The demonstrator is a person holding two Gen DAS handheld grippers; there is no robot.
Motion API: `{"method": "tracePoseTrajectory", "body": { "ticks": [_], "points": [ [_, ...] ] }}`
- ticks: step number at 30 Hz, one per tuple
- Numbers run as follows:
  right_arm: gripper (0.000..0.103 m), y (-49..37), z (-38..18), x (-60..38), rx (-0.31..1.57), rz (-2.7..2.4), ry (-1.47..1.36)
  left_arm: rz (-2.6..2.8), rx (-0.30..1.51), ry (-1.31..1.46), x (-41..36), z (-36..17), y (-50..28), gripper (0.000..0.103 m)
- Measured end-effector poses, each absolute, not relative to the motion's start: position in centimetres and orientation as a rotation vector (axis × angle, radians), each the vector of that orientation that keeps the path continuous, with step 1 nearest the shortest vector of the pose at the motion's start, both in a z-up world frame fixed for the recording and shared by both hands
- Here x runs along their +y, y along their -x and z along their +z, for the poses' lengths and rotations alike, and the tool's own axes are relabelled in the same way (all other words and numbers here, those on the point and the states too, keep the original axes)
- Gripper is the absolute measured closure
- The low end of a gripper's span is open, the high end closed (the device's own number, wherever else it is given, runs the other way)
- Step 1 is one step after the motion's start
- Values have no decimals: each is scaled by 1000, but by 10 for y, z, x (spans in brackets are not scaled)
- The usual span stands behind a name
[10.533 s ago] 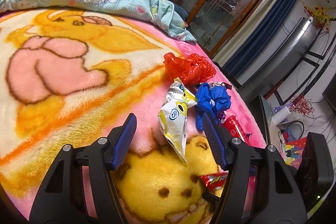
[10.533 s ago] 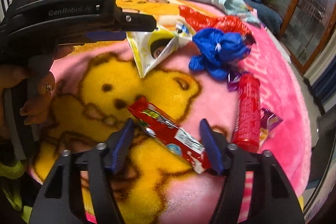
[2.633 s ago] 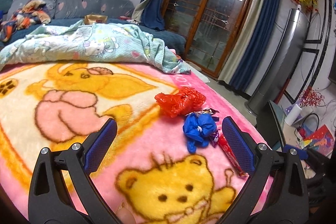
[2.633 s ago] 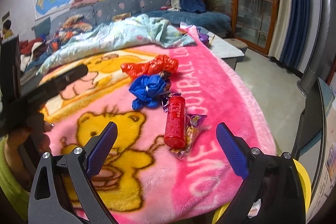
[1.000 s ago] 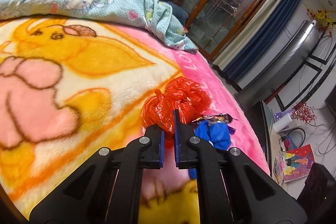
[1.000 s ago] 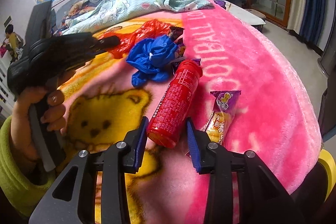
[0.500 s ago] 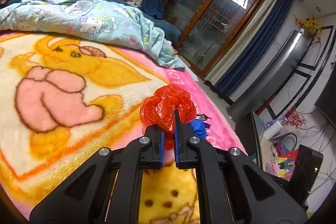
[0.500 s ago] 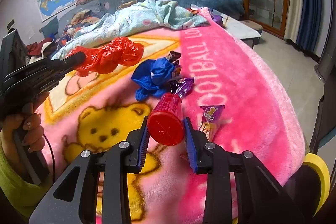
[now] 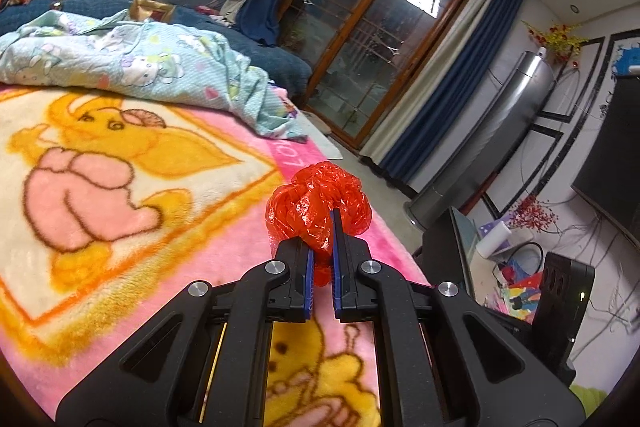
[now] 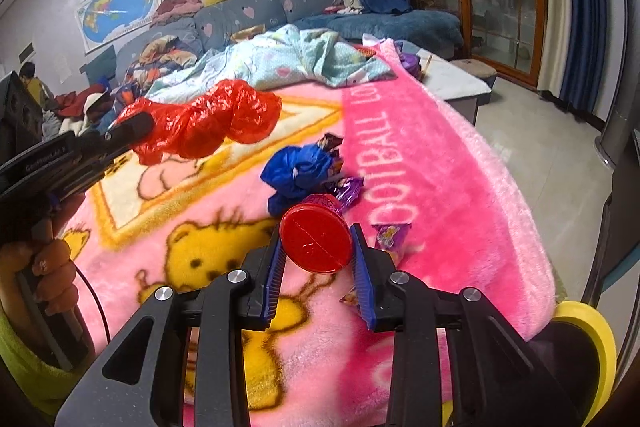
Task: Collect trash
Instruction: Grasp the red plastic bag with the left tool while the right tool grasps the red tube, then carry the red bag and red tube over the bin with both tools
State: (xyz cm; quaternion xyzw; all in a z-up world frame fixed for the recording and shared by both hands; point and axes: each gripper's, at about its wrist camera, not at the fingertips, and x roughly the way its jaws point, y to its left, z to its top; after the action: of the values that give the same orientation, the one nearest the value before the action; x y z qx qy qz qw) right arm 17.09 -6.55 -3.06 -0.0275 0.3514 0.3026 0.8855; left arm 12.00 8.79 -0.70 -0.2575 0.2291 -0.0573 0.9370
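My left gripper (image 9: 321, 223) is shut on a crumpled red plastic bag (image 9: 318, 205) and holds it in the air above the pink cartoon blanket (image 9: 120, 187). In the right wrist view the same red plastic bag (image 10: 208, 123) hangs from the left gripper (image 10: 138, 125) at the left. My right gripper (image 10: 318, 239) is shut on a red cylindrical can (image 10: 316, 237), lifted off the blanket with its round end facing the camera. A blue crumpled bag (image 10: 298, 173) and purple snack wrappers (image 10: 390, 233) lie on the blanket (image 10: 420, 187) beyond it.
A light blue quilt (image 9: 120, 67) is bunched at the far side of the bed, with a grey sofa (image 10: 240, 15) behind. The bed's edge drops to a tiled floor (image 10: 540, 147) on the right. A yellow-rimmed bin (image 10: 584, 343) shows at the lower right.
Both grippers have risen from the blanket: the left carries the red bag higher and away, the right has lifted the red can so that its end faces the camera.
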Motion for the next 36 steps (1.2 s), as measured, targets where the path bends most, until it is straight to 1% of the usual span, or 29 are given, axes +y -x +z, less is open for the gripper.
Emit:
{"method": "tracePoseTrajectory", "body": {
  "ticks": [16, 36],
  "points": [
    [73, -161, -4, -111, 661, 536, -29, -221, 472, 453, 43, 2, -118, 100],
    [73, -158, 5, -178, 624, 402, -144, -355, 529, 336, -21, -7, -119, 100]
  ]
}}
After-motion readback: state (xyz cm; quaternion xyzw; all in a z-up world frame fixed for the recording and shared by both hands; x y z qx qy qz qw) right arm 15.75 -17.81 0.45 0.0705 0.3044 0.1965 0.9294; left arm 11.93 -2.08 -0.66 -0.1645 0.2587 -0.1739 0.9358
